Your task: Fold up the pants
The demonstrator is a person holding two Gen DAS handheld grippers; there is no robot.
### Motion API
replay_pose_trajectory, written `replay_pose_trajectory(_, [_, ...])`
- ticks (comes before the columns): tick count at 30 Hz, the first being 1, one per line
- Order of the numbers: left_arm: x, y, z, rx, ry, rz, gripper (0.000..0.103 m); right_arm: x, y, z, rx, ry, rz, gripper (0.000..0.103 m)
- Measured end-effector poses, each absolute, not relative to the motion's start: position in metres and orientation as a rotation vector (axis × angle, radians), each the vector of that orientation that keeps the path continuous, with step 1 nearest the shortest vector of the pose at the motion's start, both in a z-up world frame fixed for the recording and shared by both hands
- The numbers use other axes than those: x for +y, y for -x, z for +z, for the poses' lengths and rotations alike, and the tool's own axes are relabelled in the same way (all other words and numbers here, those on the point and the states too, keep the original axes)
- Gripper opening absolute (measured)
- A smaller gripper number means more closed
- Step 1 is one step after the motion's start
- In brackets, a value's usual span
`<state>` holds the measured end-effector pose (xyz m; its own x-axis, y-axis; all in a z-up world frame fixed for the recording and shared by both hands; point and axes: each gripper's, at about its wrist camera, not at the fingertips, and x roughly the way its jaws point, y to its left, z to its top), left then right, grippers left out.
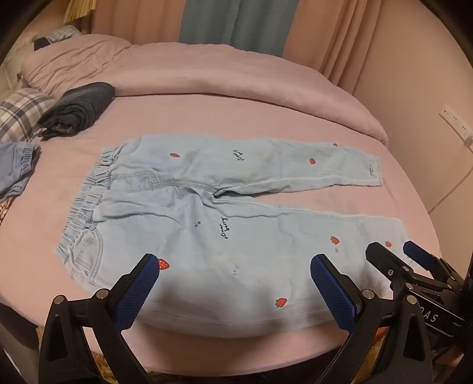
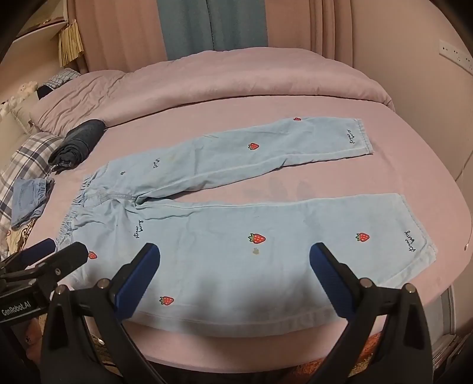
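Left wrist view: from the near bed [image 1: 266, 124] edge, angled down and forward, close over the pants [image 1: 207, 224], nearer the waistband. Right wrist view: same edge, same downward tilt, further toward the cuffs of the pants [image 2: 266, 224]. Both share the pants, bed [image 2: 266, 97] and curtains [image 1: 236, 20]; each catches the other gripper at its margin.

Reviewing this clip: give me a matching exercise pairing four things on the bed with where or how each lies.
Things:
1. light blue strawberry pants
2. dark rolled garment
3. small blue denim piece
4. plaid pillow

Descriptions:
A. at the bed's left edge, beside the pants' waistband
B. spread flat, legs apart, unfolded
C. against the pink duvet's edge
D. under the far left items, checked pattern

Pairs: 1-B, 2-C, 3-A, 4-D
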<state>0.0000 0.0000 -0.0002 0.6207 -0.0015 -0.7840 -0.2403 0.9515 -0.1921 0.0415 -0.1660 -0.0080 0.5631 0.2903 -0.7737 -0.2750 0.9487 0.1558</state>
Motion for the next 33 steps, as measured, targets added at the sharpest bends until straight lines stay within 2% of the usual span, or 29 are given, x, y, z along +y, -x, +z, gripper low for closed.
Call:
replay_pose_trajectory(6, [0.003,0.001,0.000,0.907,0.357,0.106,0.102,-0.166,-0.042,-0.009,0.919,-0.014,0.333,0.101])
replay_pose_trajectory(33, [0.013,0.001,0.005,0.883,0.331,0.131,0.102,-0.168,-0.045,-0.011,0.927,0.000,0.312,0.098])
